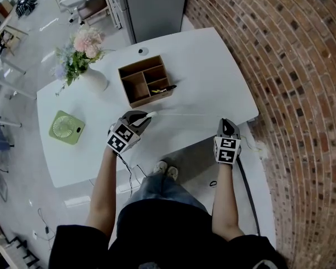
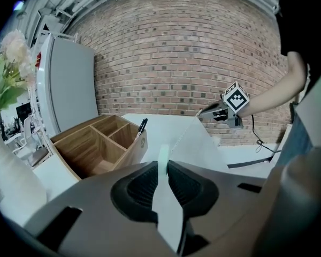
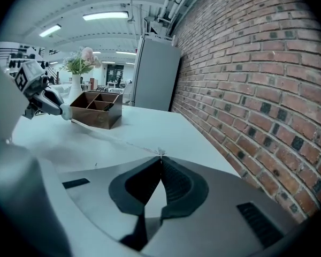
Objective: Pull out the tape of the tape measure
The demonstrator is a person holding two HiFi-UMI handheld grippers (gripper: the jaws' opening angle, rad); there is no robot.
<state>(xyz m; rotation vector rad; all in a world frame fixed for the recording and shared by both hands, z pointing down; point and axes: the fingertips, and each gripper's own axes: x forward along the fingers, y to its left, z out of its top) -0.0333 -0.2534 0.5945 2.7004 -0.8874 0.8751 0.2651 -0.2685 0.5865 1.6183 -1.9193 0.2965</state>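
Hidden: most of the tape measure (image 2: pixel 163 155) case is buried between the pads of the left gripper (image 2: pixel 163 166); only a pale sliver sticks out past the fingertips. It is possibly white, but the colour is hard to judge. The tape (image 1: pixel 185 114) reads as a faint thin line from above, and its markings are too small to read.

Grip: the left gripper (image 1: pixel 143 117) is clamped on the case. The right gripper (image 3: pixel 160 155) has its jaws pressed together on the tape's end tab. The tape (image 3: pixel 112 138) runs taut between them, low over the table (image 1: pixel 213 66).

Count:
- two grippers
- one tape measure
- one wooden organizer (image 1: pixel 135 98), at least three compartments visible
- one pen (image 1: pixel 165 88) in it
- one vase (image 1: pixel 94 80) of flowers
- one green fan (image 1: pixel 67 128) lying flat

Room: the right gripper (image 1: pixel 228 123) is at the table's near edge, close to its right corner. The brick wall (image 1: pixel 291 66) stands just beyond that side. The tabletop is bare from the organizer across to the right edge. The left gripper is just in front of the organizer, apart from it, with the fan off to its left.
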